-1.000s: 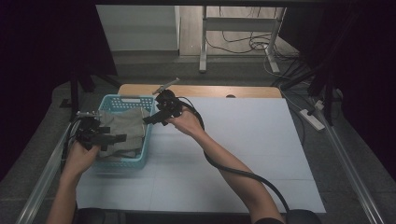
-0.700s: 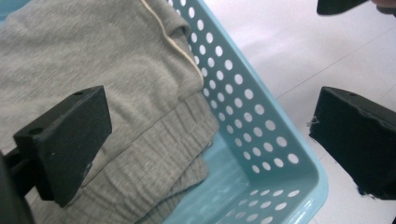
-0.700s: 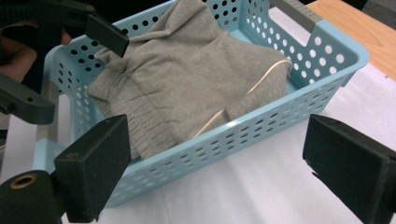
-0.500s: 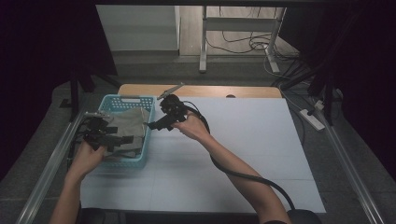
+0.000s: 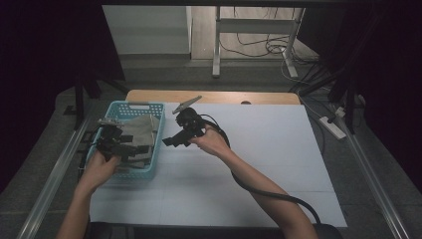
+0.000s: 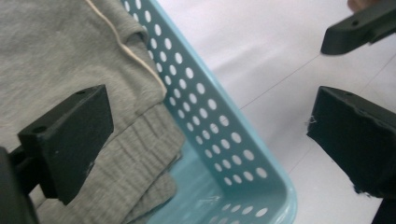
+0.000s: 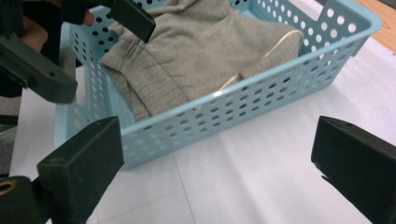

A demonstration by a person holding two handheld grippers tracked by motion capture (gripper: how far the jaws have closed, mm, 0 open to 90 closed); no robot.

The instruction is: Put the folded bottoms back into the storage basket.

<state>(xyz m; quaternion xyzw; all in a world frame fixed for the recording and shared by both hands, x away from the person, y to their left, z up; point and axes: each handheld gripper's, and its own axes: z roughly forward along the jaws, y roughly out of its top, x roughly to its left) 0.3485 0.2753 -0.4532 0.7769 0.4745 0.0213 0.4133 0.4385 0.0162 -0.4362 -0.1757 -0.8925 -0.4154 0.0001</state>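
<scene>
A light blue perforated basket (image 5: 155, 149) stands at the table's left with a folded grey garment (image 5: 142, 130) inside. My left gripper (image 5: 128, 145) hovers over the basket's near part. Its jaws are open, one above the garment (image 6: 70, 56) and one outside the basket wall (image 6: 233, 154). My right gripper (image 5: 171, 142) hangs over the white table just right of the basket and points at it. Its jaws have just been opening and nothing is between them. From the right gripper (image 7: 215, 140) I see the basket (image 7: 261, 98), the garment (image 7: 201, 51) and the left gripper (image 7: 107, 56).
The white table cover (image 5: 259, 164) stretches to the right and near side of the basket. A wooden edge (image 5: 214, 97) runs along the far side. Metal rails (image 5: 54, 184) flank the table, and a power strip (image 5: 331, 127) lies off the right edge.
My right gripper has pulled back from the basket's right rim toward the near side, with its jaws wider. The left gripper has shifted slightly over the basket.
</scene>
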